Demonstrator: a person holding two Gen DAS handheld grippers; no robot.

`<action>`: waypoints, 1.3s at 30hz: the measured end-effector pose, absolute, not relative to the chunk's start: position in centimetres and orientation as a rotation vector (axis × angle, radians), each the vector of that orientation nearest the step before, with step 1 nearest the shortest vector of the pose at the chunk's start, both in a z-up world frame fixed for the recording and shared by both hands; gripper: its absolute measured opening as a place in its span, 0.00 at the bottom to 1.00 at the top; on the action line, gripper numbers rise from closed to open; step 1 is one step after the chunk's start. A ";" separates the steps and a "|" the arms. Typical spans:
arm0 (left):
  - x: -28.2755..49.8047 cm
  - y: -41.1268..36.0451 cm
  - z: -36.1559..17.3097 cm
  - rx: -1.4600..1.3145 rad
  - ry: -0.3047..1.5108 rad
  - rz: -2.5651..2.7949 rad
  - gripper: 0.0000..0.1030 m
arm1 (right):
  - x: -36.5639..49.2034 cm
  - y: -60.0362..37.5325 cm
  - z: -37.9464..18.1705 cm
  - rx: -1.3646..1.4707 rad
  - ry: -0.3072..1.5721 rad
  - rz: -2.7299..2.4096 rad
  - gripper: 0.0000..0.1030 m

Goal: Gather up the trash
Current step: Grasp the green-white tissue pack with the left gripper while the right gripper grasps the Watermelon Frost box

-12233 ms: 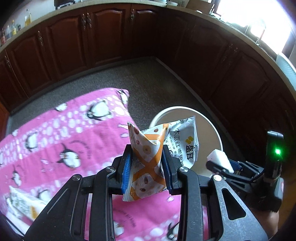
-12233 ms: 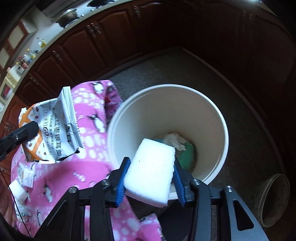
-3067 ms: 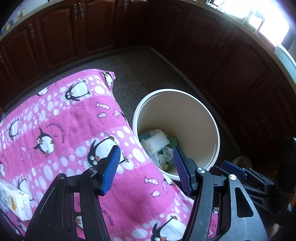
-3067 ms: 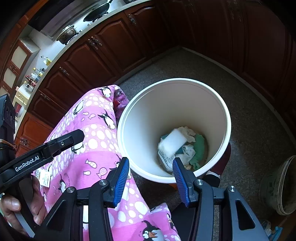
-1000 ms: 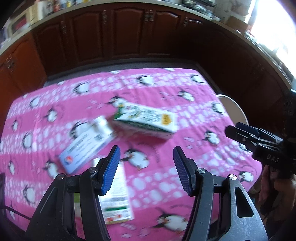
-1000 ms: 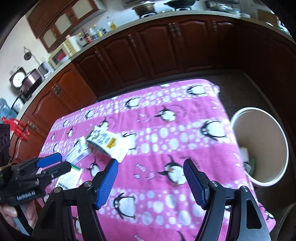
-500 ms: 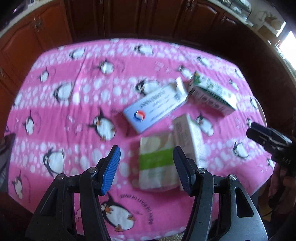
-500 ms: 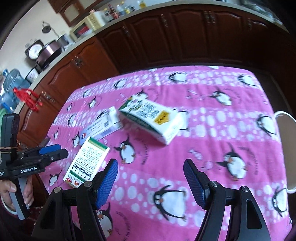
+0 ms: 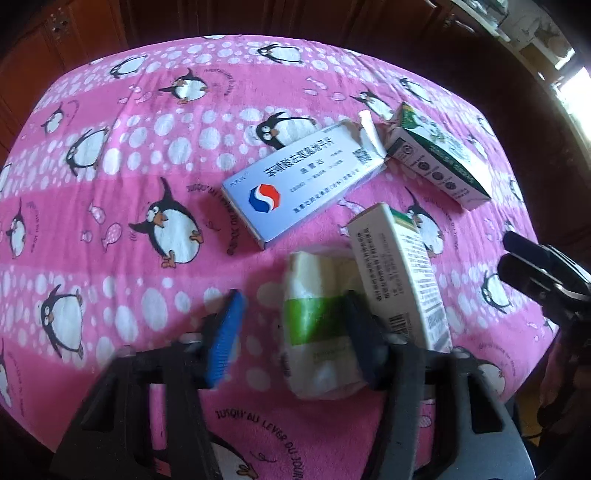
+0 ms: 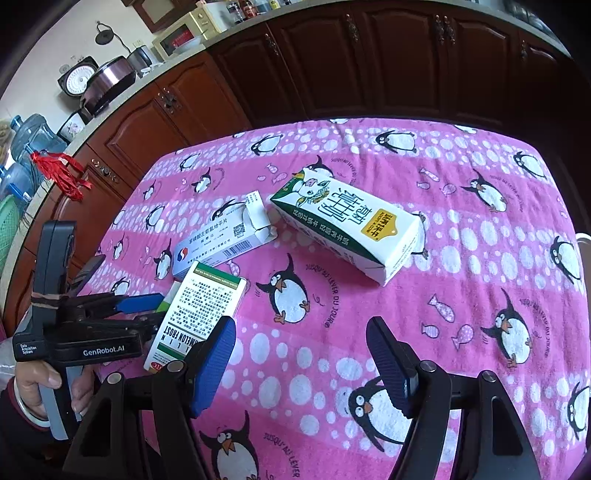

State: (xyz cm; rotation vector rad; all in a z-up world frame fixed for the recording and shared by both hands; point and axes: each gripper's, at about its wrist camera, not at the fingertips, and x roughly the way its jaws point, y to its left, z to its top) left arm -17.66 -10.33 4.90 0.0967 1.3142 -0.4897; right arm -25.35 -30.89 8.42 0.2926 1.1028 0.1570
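Observation:
Trash lies on a table with a pink penguin cloth (image 9: 110, 184). A white-and-green tissue pack (image 9: 317, 325) sits between the jaws of my open left gripper (image 9: 291, 332), against the right pad. A white box with green trim (image 9: 399, 273) (image 10: 199, 310) lies right of it. A blue-and-white medicine box (image 9: 303, 184) (image 10: 218, 247) and a milk carton (image 9: 439, 162) (image 10: 347, 232) lie farther on. My right gripper (image 10: 303, 365) is open and empty above the cloth, nearer than the carton. The left gripper also shows in the right wrist view (image 10: 136, 310).
Dark wood cabinets (image 10: 369, 62) run along the far side. The counter holds a rice cooker (image 10: 107, 81) and a microwave (image 10: 184, 33). Water jugs (image 10: 29, 140) stand at far left. A white rim (image 10: 583, 236) of the bin shows past the table's right edge.
Both grippers have left the bin and swung back over the table. My left gripper has come down around the tissue pack. My right gripper has moved closer to the milk carton.

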 end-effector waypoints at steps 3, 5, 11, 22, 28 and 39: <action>-17.9 -10.0 5.6 0.106 1.300 -0.514 0.14 | -25.0 -30.1 8.1 0.298 1.113 0.176 0.68; -18.0 -9.1 6.2 0.107 1.285 -0.509 0.10 | -24.9 -29.5 7.9 0.303 1.121 0.192 0.68; -18.1 -6.6 7.4 0.114 1.245 -0.465 0.08 | -24.1 -26.9 7.4 0.324 1.149 0.261 0.68; -18.1 -5.1 7.3 0.150 1.212 -0.383 0.07 | -21.8 -20.6 5.8 0.277 1.238 0.308 0.70; -17.7 -4.6 6.2 0.073 1.240 -0.360 0.12 | -21.7 -19.8 5.0 0.214 1.260 0.303 0.58; -17.1 -5.6 4.8 0.025 1.273 -0.388 0.34 | -23.1 -24.5 5.7 0.187 1.273 0.221 0.54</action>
